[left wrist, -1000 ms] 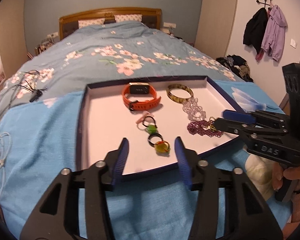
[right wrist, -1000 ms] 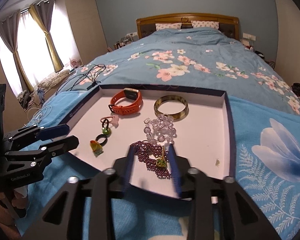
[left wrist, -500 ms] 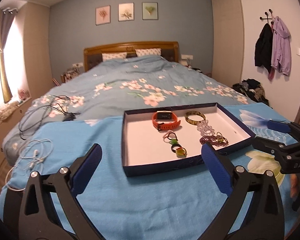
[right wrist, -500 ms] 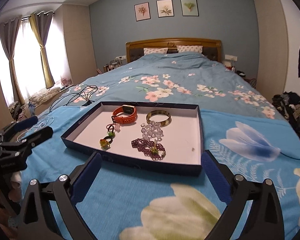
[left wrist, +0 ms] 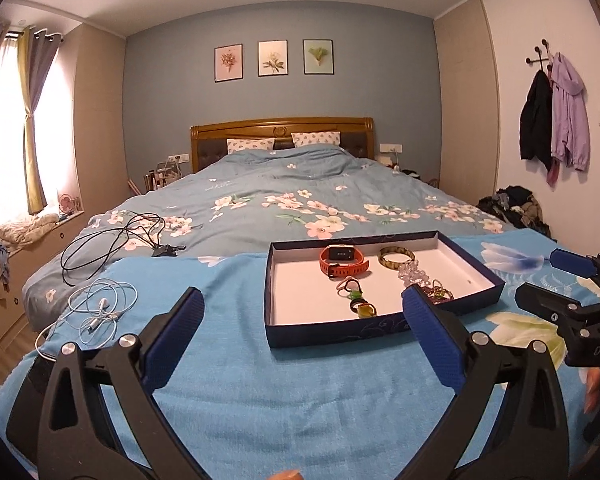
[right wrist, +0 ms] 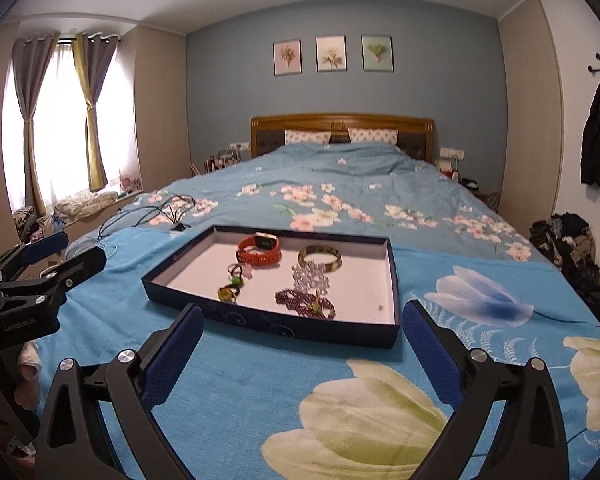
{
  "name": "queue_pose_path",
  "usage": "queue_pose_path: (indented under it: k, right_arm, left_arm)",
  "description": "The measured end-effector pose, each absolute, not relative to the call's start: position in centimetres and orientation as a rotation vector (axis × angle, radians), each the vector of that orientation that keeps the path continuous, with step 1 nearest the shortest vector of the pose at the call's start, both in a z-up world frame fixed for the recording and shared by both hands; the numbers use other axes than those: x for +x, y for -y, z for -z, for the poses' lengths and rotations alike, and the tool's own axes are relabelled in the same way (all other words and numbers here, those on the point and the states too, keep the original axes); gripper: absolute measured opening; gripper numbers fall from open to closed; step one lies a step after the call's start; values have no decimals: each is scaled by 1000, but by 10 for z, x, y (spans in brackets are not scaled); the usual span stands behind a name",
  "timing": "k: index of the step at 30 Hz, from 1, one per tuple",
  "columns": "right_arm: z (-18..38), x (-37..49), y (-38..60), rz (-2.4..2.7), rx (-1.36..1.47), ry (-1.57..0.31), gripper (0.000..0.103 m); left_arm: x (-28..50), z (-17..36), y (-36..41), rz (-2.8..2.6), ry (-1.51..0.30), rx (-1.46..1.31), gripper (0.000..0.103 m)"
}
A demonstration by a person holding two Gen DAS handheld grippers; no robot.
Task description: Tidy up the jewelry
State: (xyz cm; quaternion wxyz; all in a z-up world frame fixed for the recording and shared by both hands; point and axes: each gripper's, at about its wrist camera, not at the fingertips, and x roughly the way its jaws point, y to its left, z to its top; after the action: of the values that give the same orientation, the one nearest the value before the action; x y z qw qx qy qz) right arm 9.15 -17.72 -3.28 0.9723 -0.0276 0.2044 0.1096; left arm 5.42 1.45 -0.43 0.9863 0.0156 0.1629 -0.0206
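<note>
Left wrist: both tongs (left wrist: 302, 312) (right wrist: 300, 326) gape, tilted downward.

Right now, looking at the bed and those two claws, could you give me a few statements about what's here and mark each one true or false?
1. The orange watch lies inside the dark blue tray. True.
2. The left claw is clamped on a ring. False: its jaws stand wide open with nothing between them.
3. The purple bead necklace lies on the blanket outside the tray. False: it is inside the tray, near its front wall.
4. The right claw is open and holds nothing. True.
5. White earphones lie on the blanket left of the tray. True.
6. The tray has its lid on. False: it is open, and the jewelry shows.
</note>
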Motion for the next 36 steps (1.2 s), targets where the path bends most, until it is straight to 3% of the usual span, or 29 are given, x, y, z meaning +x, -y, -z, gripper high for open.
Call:
queue_pose_path:
  k: [36]
  right_arm:
    - [27,78,175,-191,-49,-337,96]
  left_arm:
    - [25,-8,-11,33,-226,5,98]
